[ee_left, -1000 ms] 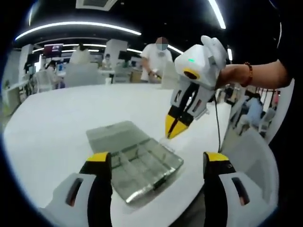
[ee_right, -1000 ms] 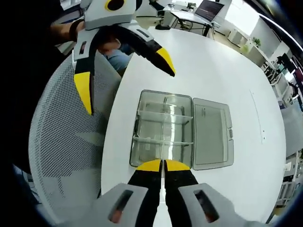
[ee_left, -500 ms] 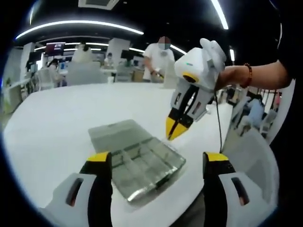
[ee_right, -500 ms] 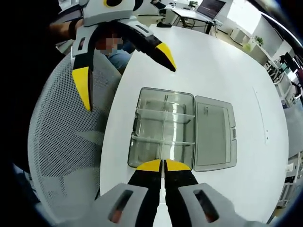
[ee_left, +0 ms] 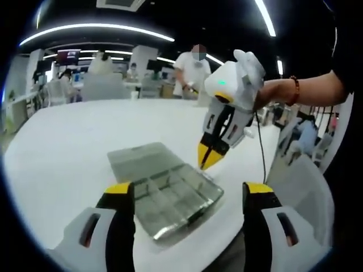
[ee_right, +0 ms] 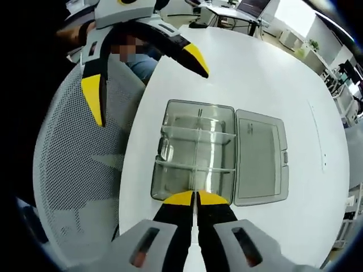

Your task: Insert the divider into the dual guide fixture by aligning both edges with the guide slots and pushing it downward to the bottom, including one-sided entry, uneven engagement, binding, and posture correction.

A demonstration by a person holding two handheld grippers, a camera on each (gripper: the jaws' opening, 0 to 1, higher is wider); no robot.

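A clear plastic box (ee_right: 195,150) with guide slots and cross dividers lies open on the white table (ee_right: 272,73), its lid (ee_right: 261,156) folded flat beside it. My right gripper (ee_right: 195,197) hangs over the box's near edge, shut on a thin clear divider (ee_right: 195,175) that is hard to make out. From the left gripper view, the right gripper (ee_left: 211,158) points down at the far right corner of the box (ee_left: 164,190). My left gripper (ee_left: 189,191) stands wide open with nothing between its jaws, held low by the box's near side. The left gripper (ee_right: 142,79) hovers above the table edge.
A grey mesh chair (ee_right: 74,170) stands against the table edge by the box. A person's hand (ee_left: 278,93) holds the right gripper. People (ee_left: 193,68) and desks fill the far room. White tabletop spreads beyond the lid.
The right gripper has come slightly lower and nearer the box, staying shut. The left gripper stays open in about the same place.
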